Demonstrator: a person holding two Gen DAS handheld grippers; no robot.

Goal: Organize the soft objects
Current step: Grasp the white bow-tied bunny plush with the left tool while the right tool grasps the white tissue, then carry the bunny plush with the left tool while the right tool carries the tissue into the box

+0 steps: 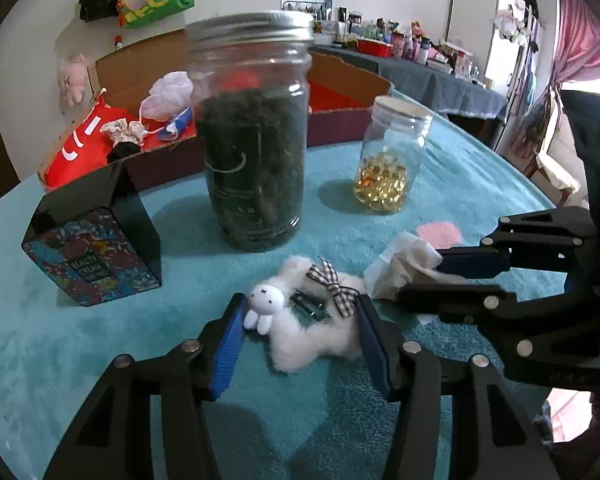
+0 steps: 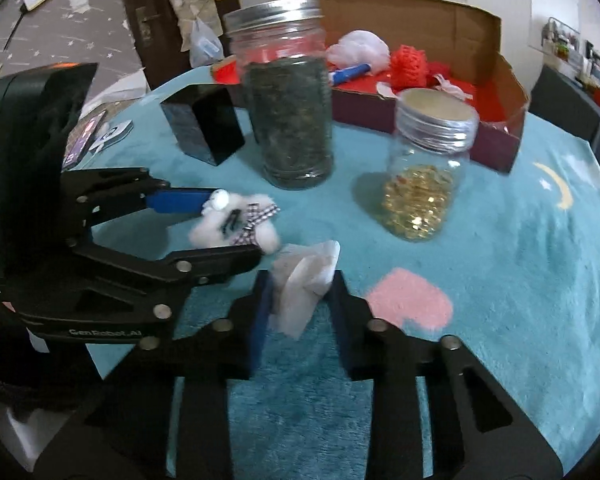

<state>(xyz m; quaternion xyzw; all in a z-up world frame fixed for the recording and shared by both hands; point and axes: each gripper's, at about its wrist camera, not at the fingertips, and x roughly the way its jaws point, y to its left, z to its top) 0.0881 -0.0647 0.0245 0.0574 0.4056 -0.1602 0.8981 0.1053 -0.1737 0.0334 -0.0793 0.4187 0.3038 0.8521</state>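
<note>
A white fluffy bunny hair clip with a checked bow lies on the teal cloth between the fingers of my left gripper. The jaws stand around it, open; it also shows in the right wrist view. My right gripper has its jaws around a crumpled white tissue, close to it on both sides; the tissue also shows in the left wrist view. The right gripper reaches in from the right in the left wrist view.
A tall jar of dark leaves and a small jar of yellow capsules stand behind. A black box sits at left. A cardboard box at the back holds red cloth, a white pouf and other soft items.
</note>
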